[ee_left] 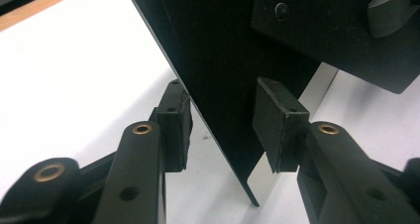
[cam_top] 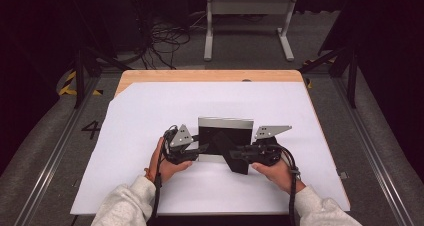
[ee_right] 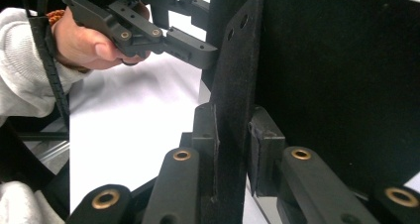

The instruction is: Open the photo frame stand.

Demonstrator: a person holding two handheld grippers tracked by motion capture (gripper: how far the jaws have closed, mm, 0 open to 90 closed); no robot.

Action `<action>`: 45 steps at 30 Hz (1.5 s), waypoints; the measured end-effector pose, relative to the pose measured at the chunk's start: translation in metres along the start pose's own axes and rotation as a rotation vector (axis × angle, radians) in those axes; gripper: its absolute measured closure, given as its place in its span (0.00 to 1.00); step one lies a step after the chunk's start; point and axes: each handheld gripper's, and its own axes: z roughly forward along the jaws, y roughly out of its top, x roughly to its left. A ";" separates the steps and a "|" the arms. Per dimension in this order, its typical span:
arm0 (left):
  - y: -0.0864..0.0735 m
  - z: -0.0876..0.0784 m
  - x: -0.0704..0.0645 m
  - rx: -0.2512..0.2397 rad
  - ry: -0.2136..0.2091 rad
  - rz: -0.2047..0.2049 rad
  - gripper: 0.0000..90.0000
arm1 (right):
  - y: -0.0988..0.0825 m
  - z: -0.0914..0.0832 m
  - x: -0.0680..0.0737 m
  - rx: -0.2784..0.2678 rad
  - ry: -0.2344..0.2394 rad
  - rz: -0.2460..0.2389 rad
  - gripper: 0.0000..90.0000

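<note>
Two parts matter here: a picture frame (cam_top: 225,136) and the black prop leg (cam_top: 240,162) on its back. The frame stands near the middle of the surface (cam_top: 150,116) on its lower edge. Its dark backing faces the person and its silver top rim is turned away from them. The leg's long axis runs from its fixing on the backing down and out toward the person, ending to the right of the frame's centre.

In the right gripper view the leg (ee_right: 233,85) rises edge-on as a narrow felted strip, just in front of the backing. The right hand-held gripper (ee_right: 233,144) has its jaws drawn narrow, with a pad pressed on each flat face of the leg. It comes at the leg from the right, across the leg's length, and of the two it is the one at the leg.

The left hand-held gripper (ee_left: 223,130) comes in from the opposite side and straddles the frame's (ee_left: 218,60) left vertical edge. One pad is on the front face and one on the backing, at a middling width, and both appear to lie against the frame.

From above, the left hand-held gripper (cam_top: 202,148) and right hand-held gripper (cam_top: 235,153) point toward each other with the frame between them. My reading is that the next move swings the leg about its fixing, so the right hand would travel toward or away from the backing while the left holds the frame upright.
</note>
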 end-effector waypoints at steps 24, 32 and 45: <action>-0.001 -0.003 -0.002 -0.038 0.084 0.054 0.76 | 0.005 0.005 -0.005 -0.006 -0.078 -0.054 0.87; -0.005 0.008 -0.006 0.022 0.022 0.067 0.70 | 0.001 0.004 -0.004 0.015 -0.044 -0.049 0.89; -0.008 0.021 -0.009 0.098 0.022 0.079 0.69 | -0.001 0.004 -0.001 0.016 -0.033 -0.049 0.91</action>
